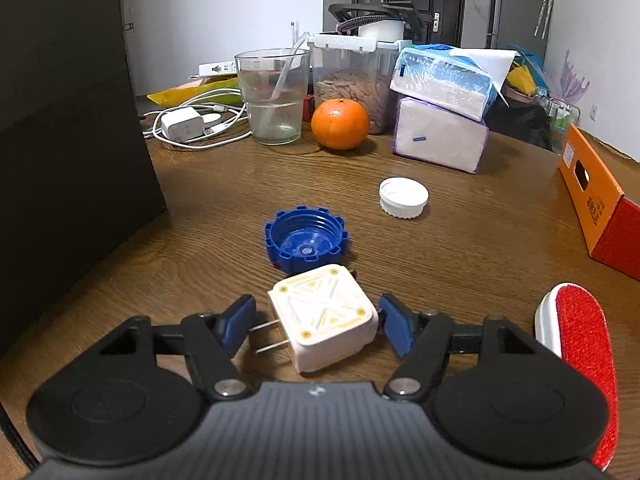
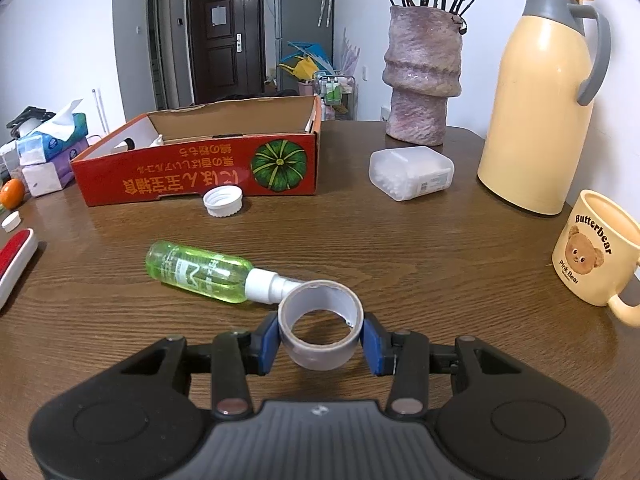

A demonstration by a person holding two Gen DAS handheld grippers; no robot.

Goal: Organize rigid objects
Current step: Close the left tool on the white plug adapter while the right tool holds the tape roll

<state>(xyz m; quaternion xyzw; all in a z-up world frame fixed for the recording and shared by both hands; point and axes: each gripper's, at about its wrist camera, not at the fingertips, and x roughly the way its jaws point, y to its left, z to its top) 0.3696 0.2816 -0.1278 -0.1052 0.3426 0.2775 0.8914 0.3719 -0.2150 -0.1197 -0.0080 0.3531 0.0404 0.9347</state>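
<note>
1. Blue pads tip the left gripper [image 1: 316,326], whose jaws stand apart around a white plug adapter [image 1: 325,318] lying on the wooden table [image 1: 460,248]; the right pad looks to be at the adapter's edge, the left pad is clear of its two metal prongs, which point left.
2. The adapter is a rounded white cube with yellow line patterns and yellow dots at its top corners.
3. Just beyond it lies a blue cap [image 1: 305,239], open side up, with a notched rim; farther right sits a ribbed white cap [image 1: 403,197].
4. At the near right edge lies a lint brush [image 1: 580,356] with a red face.
5. Farther off stand an orange [image 1: 340,124], a clear glass [image 1: 272,96] and stacked tissue packs [image 1: 440,116].
6. The right gripper [image 2: 320,338] is clamped on a grey tape roll [image 2: 321,330], both blue pads pressing its outer wall.
7. Touching the roll's far side lies a green spray bottle [image 2: 200,271] with a white nozzle.
8. Beyond is a red cardboard box [image 2: 200,176] with a pumpkin picture and upside-down orange lettering; another white cap [image 2: 223,201] lies just in front.
9. At the right, a cream mug [image 2: 592,248] reads "Butterbear" and "Pink Bear", near a cream thermos [image 2: 536,96].
</note>
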